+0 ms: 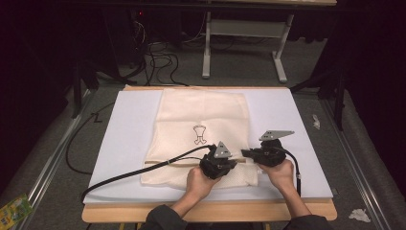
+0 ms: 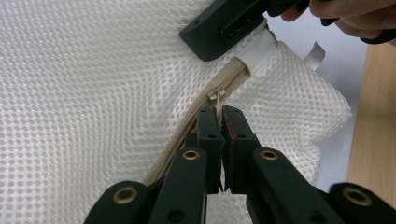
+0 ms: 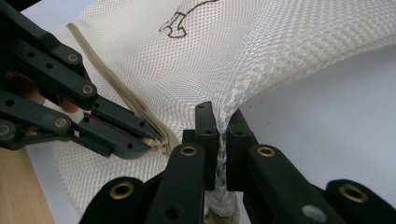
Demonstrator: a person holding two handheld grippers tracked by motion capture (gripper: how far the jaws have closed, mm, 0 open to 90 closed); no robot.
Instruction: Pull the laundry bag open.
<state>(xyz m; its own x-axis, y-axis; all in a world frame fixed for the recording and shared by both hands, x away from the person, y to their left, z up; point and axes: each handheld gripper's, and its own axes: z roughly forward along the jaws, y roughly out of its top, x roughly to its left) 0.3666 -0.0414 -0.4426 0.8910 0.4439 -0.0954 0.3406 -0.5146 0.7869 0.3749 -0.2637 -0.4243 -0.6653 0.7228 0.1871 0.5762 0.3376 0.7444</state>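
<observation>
A cream mesh bag [image 1: 201, 115] with a small drawn figure [image 1: 199, 134] lies flat on a white board [image 1: 129, 139]. A beige zipper [image 2: 229, 79] runs across its near end. My left gripper [image 1: 233, 163] [image 2: 222, 109] is shut on the zipper pull [image 2: 215, 96]. My right gripper [image 1: 245, 153] [image 3: 222, 112] is shut on the mesh at the bag's near right edge, lifting a fold of it. The two grippers face each other, tips close together. In the right gripper view the left gripper [image 3: 149, 142] pinches the zipper just to the left. The left gripper view has the right gripper [image 2: 210, 37] above the zipper's end.
The white board rests on a wooden table [image 1: 215, 211]. A black cable [image 1: 129, 175] trails left from the left gripper across the bag and board. Beyond the table stand white frame legs [image 1: 207, 48] and floor cables. A green packet [image 1: 14, 208] and crumpled paper [image 1: 359, 214] lie on the floor.
</observation>
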